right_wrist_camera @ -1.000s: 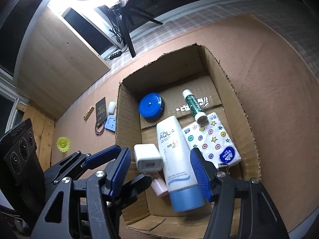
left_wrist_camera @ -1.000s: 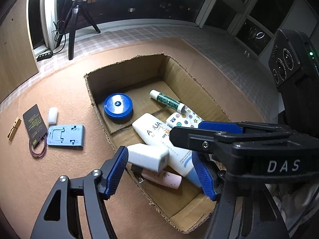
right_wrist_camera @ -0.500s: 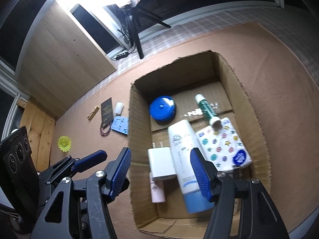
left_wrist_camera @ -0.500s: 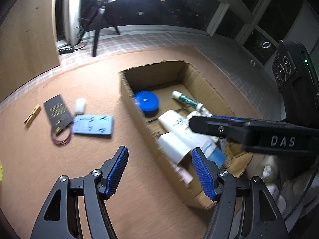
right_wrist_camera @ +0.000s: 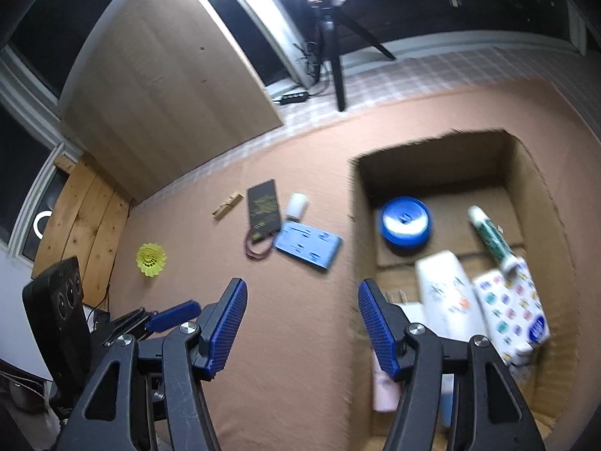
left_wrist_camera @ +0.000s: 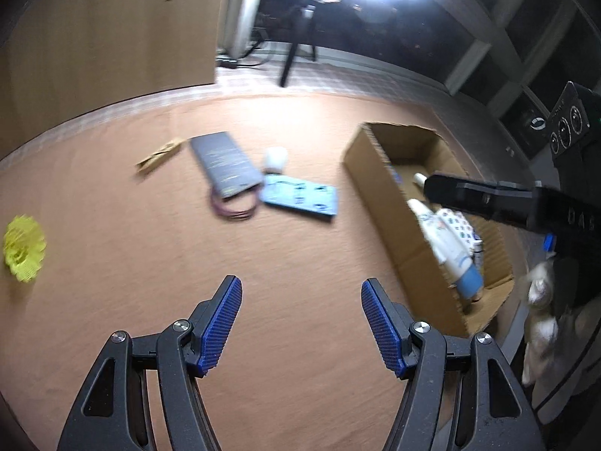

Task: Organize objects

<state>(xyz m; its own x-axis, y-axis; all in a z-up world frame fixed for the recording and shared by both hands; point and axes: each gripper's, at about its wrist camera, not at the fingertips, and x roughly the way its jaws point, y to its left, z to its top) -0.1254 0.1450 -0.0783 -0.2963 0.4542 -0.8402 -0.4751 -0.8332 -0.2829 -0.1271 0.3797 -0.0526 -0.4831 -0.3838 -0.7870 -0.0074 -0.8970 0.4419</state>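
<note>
Step in hand: we reach between picks. Left gripper (left_wrist_camera: pixel 300 315) and right gripper (right_wrist_camera: pixel 302 317) both gape, empty, over bare mat. Box (right_wrist_camera: pixel 533 173) already holds several items; blue plate (left_wrist_camera: pixel 298 198), card (left_wrist_camera: pixel 225 169) and shuttlecock (left_wrist_camera: pixel 23 248) lie outside. Next we close on one.

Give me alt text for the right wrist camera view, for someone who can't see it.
The open, empty right gripper hovers over a brown mat beside a cardboard box holding toiletries. Loose on the mat lie a light blue plate, a dark card, a clothespin and a yellow shuttlecock.
</note>
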